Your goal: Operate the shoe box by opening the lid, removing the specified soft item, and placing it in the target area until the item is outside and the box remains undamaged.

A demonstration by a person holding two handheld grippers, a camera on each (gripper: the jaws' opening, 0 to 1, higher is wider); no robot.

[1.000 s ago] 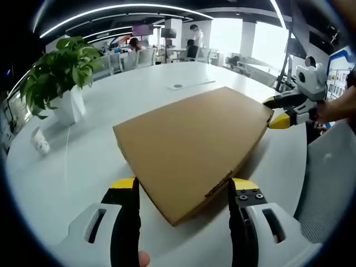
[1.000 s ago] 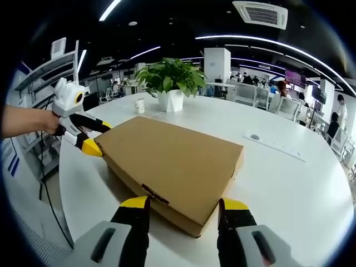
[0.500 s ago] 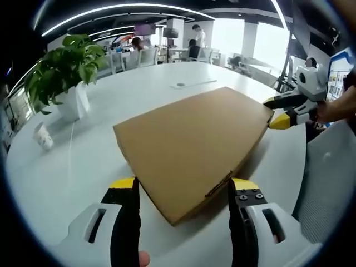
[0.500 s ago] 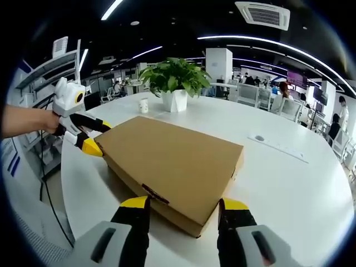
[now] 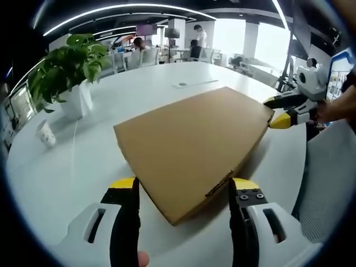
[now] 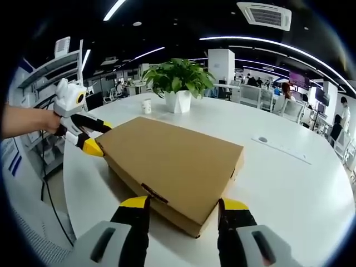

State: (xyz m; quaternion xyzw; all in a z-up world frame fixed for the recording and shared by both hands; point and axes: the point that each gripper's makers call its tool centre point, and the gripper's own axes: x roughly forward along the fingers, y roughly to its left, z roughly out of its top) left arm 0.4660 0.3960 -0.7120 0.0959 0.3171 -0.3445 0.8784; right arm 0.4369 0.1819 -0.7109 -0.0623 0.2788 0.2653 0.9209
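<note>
Shoe box (image 5: 194,142) lies closed on the table (image 5: 83,167); left claw (image 5: 181,186) and right claw (image 6: 182,207) gape wide at opposite corners

Shoe box (image 5: 192,142) contents hidden.

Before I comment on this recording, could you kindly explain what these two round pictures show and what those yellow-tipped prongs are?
A person holds a two-jaw tool in each hand, and each tool carries a fisheye camera looking along its own jaws. The left gripper rises from the bottom of the left gripper view; the right gripper does the same in the right gripper view. Each also appears at the edge of the other's picture. Both are open and hold nothing. Between them, on a large white table, lies a closed brown cardboard shoe box, with one gripper at each end. Farther back stand a potted plant and a small paper cup. Behind is an open office.
</note>
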